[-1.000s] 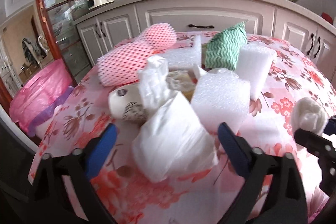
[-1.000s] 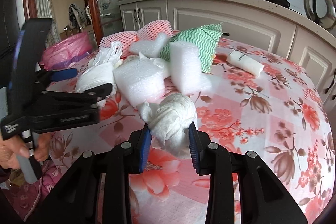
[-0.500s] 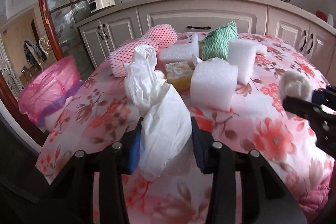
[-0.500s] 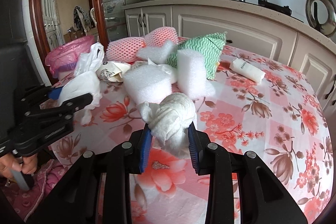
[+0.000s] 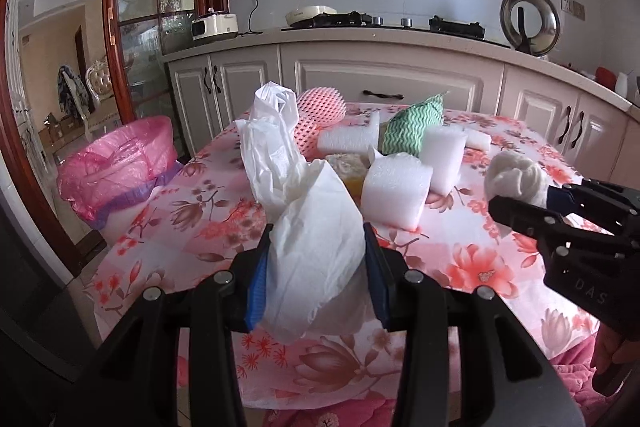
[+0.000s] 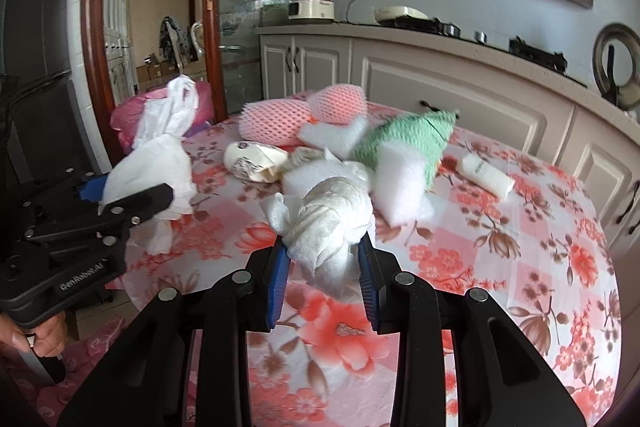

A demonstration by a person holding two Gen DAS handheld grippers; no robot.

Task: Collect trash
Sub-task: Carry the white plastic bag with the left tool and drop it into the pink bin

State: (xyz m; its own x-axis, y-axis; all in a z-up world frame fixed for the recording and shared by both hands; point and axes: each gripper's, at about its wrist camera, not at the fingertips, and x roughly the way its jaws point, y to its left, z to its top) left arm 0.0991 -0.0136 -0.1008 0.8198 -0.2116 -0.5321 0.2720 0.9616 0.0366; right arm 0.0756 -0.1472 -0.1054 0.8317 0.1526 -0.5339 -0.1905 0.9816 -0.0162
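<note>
My left gripper (image 5: 316, 279) is shut on a white plastic bag (image 5: 312, 227) and holds it above the near edge of the floral table (image 5: 472, 267). The bag also shows in the right wrist view (image 6: 156, 163). My right gripper (image 6: 322, 277) is shut on a knotted white paper wad (image 6: 332, 223), also lifted off the table; the wad shows at the right of the left wrist view (image 5: 516, 179). A bin lined with a pink bag (image 5: 116, 163) stands left of the table.
On the table lie white foam blocks (image 5: 396, 191), two pink foam nets (image 6: 276, 121), a green wavy cloth (image 5: 412, 125), a crumpled paper cup (image 6: 256, 161) and a small white tube (image 6: 486, 179). Kitchen cabinets (image 5: 392, 83) stand behind the table. A glass door (image 5: 156, 27) is at the left.
My left gripper closed on the white plastic bag, lifted it and drew back from the pile. My right gripper kept its hold on the paper wad and rose a little.
</note>
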